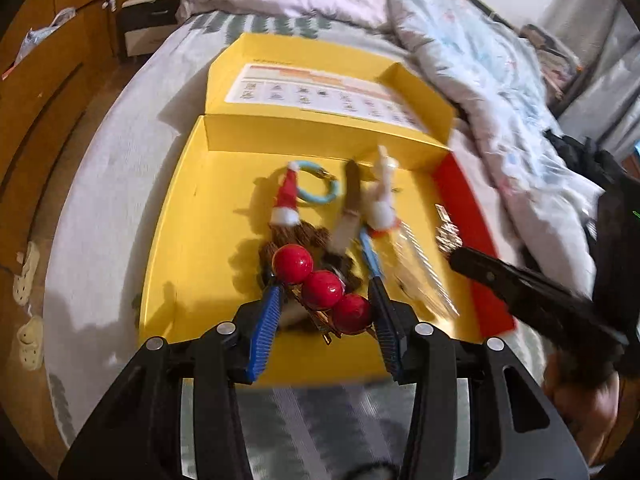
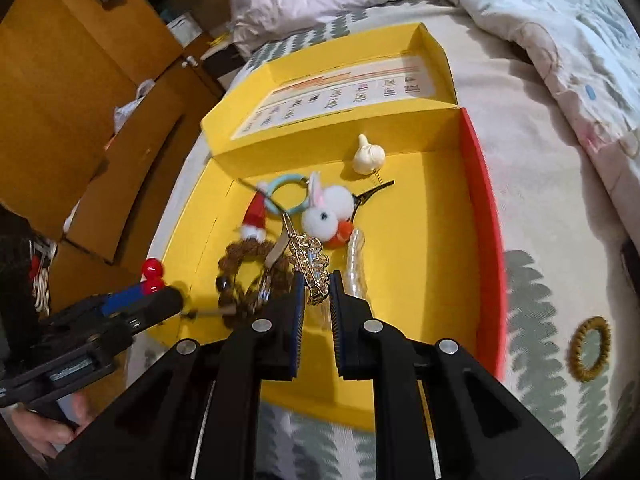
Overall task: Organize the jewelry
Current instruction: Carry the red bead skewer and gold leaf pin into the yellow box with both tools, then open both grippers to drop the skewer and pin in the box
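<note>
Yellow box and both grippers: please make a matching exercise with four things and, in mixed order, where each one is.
Things:
1. red bead clip
2. gold rhinestone clip
3. white bunny pompom
4. brown spiral hair tie

Places:
A. on the bedcover outside the yellow box
B. between the left gripper fingers
C. lying inside the box
D. clamped in the right gripper

Pairs: 1-B, 2-D, 3-C, 4-A

Red ball clip (image 1: 320, 288): glossy, smooth plastic. Gold brooch (image 2: 310, 264): shiny metal. Yellow box (image 2: 420, 240): matt cardboard. Rabbit pompom (image 2: 326, 210): fluffy. Bedsheet (image 2: 560, 220): soft cloth. Gripper pads (image 1: 266, 318): ribbed blue rubber.
</note>
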Demonstrator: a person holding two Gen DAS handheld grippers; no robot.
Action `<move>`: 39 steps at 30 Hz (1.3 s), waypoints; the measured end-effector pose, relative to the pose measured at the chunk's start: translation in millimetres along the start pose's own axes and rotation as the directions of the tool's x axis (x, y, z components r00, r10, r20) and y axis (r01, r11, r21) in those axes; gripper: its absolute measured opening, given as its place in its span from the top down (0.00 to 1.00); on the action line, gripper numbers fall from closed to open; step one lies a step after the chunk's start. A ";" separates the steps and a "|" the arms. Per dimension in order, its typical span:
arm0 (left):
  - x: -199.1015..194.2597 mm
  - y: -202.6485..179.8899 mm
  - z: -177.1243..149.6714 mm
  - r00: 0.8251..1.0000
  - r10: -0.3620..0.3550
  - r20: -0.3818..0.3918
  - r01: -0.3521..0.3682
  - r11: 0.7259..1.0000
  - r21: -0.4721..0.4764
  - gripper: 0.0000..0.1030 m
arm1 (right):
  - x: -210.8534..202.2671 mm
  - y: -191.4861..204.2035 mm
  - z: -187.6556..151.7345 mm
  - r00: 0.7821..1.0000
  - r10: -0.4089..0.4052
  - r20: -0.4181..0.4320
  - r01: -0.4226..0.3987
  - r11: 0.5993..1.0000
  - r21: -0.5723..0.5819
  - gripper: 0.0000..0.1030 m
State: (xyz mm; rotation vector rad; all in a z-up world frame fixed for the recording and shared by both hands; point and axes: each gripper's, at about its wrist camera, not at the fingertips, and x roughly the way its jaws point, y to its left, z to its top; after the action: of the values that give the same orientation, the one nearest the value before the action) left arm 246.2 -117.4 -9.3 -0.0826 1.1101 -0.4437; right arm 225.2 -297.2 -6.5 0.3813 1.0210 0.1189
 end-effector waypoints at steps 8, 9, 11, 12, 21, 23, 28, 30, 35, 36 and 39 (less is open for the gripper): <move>30.9 23.7 36.1 0.999 0.035 -0.003 -0.035 0.999 -0.031 0.57 | 29.7 -20.1 15.4 0.997 -0.079 -0.004 0.079 0.995 0.058 0.87; 34.2 25.1 39.0 0.999 0.036 -0.003 -0.036 0.999 -0.028 0.57 | 35.5 -25.0 17.1 0.996 -0.085 -0.015 0.086 0.994 0.071 0.87; 44.2 29.3 45.1 0.998 0.057 -0.003 -0.057 0.998 -0.025 0.57 | 41.5 -27.4 18.9 0.994 -0.110 -0.022 0.111 0.992 0.067 0.87; 46.9 30.4 45.8 0.998 0.065 -0.004 -0.065 0.998 -0.023 0.57 | 43.5 -28.1 19.3 0.993 -0.120 -0.023 0.121 0.990 0.067 0.87; 85.7 46.0 47.7 0.996 0.053 -0.077 -0.056 0.998 -0.039 0.56 | 55.8 -36.3 22.3 0.985 -0.164 -0.044 0.167 0.983 0.076 0.87; 84.4 46.2 47.0 0.996 0.051 -0.077 -0.054 0.998 -0.036 0.56 | 54.4 -36.3 22.5 0.985 -0.167 -0.040 0.169 0.983 0.072 0.87; 69.5 45.5 49.0 0.997 0.070 -0.042 -0.071 0.997 -0.031 0.38 | 42.1 -29.0 23.9 0.988 -0.153 -0.009 0.153 0.986 0.059 0.82; 64.5 46.5 50.7 0.997 0.076 -0.030 -0.077 0.996 -0.035 0.37 | 34.0 -25.7 24.9 0.990 -0.143 0.007 0.143 0.988 0.057 0.82; 46.8 44.2 46.7 0.998 0.060 -0.018 -0.061 0.997 -0.051 0.37 | 4.2 -25.5 25.5 0.987 -0.153 0.043 0.151 0.987 0.048 0.78; 41.9 39.8 46.0 0.998 0.061 -0.012 -0.061 0.997 -0.046 0.37 | -5.6 -27.9 24.3 0.987 -0.152 0.055 0.149 0.987 0.052 0.78; 16.7 28.5 35.0 0.997 0.073 0.030 -0.072 0.997 -0.018 0.31 | -26.0 -35.3 20.7 0.983 -0.171 0.069 0.166 0.984 0.064 0.77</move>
State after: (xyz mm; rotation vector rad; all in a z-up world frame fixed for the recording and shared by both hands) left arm 291.8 -103.3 -15.8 -0.0639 1.0833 -0.3668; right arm 226.4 -342.3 11.2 0.3483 0.9808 -0.0770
